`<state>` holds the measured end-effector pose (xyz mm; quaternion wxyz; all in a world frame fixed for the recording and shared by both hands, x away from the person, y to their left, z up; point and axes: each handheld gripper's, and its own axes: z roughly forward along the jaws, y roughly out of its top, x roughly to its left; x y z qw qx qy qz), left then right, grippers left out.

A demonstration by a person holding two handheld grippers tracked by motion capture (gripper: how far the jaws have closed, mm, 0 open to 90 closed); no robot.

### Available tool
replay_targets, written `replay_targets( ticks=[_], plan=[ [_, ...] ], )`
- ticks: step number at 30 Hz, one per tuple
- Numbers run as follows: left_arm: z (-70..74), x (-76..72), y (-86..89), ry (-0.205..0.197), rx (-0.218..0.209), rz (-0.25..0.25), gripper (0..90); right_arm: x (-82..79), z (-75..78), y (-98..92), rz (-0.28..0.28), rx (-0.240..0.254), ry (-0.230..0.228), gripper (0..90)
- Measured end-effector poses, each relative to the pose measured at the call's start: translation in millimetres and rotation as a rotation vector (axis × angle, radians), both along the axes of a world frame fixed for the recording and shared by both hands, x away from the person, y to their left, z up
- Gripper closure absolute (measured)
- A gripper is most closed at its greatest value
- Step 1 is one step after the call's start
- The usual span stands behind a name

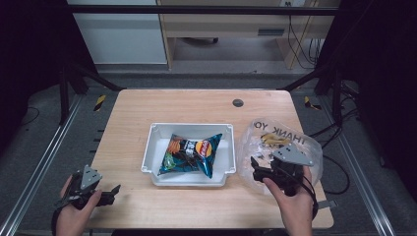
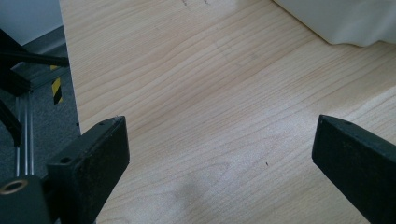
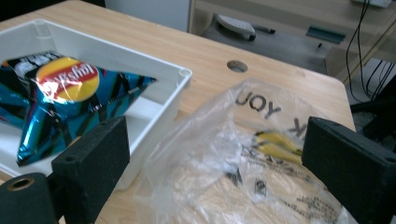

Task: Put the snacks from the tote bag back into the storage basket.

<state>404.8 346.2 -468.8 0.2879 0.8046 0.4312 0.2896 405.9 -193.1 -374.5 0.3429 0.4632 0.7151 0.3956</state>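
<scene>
Bench (image 1: 147, 206) layout, left to right: we held the left tool (image 1: 109, 193) with jaws spread over bare wood at the near-left corner. Mid-bench we noted a white tray (image 1: 152, 147) holding a blue chip bag (image 1: 194, 153). Right tool (image 1: 256, 167), jaws spread, hovered over the clear plastic bag (image 1: 268, 135) just beside the tray.

Both tongs, left (image 1: 116, 189) and right (image 1: 254, 162), are black with blocky, matte jaws; each carries a grey three-cornered plate and a trailing black cable.
</scene>
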Motion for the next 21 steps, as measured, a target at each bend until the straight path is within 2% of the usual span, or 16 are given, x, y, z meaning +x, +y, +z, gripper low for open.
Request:
replay_targets(
  ticks=[5,14,21],
  plan=[
    [0.1,0.0,0.9,0.001,-0.003,0.002,3.6,-2.9,-13.0,-11.0,-0.027,0.011,0.028,8.3],
    [0.4,-0.1,0.0,-0.003,-0.006,0.0,3.6,-1.7,-43.7,-24.5,-0.059,-0.013,0.109,8.4],
    [-0.3,0.4,-0.7,0.002,-0.003,-0.009,3.7,9.7,-56.5,-29.9,-0.072,-0.048,0.164,7.8]
  ],
)
